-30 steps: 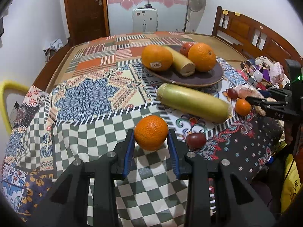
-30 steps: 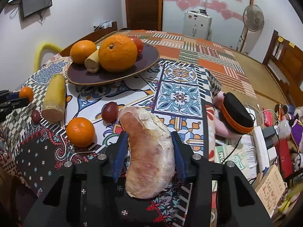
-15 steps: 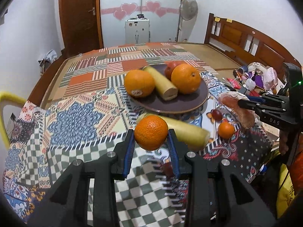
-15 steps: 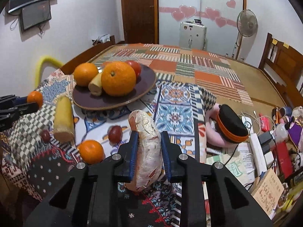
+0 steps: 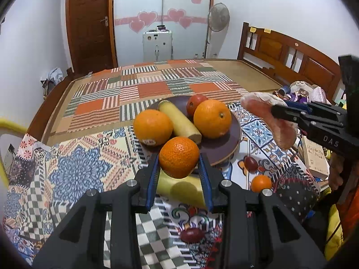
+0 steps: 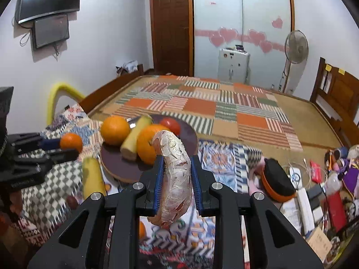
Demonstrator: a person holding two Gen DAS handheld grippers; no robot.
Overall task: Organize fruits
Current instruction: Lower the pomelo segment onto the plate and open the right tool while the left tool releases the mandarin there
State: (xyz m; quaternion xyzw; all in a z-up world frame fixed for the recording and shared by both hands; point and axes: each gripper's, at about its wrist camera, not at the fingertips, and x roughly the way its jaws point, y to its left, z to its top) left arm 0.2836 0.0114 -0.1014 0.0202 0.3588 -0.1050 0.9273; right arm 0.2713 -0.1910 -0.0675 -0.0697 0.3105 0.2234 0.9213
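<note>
Between the left gripper's (image 5: 179,163) fingers a tangerine (image 5: 179,157) is sitting clamped; the right gripper's (image 6: 176,177) fingers are squeezing a pinkish curved fruit (image 6: 176,174), possibly a wrapped one. Just beyond both fingers is lying the plate (image 5: 233,141): lowering gently onto bare spots is looking wisest.

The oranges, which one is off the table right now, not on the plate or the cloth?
The small orange clamped in the left gripper, in front of the plate; two big ones sit on the plate, another small one lies on the cloth.
</note>
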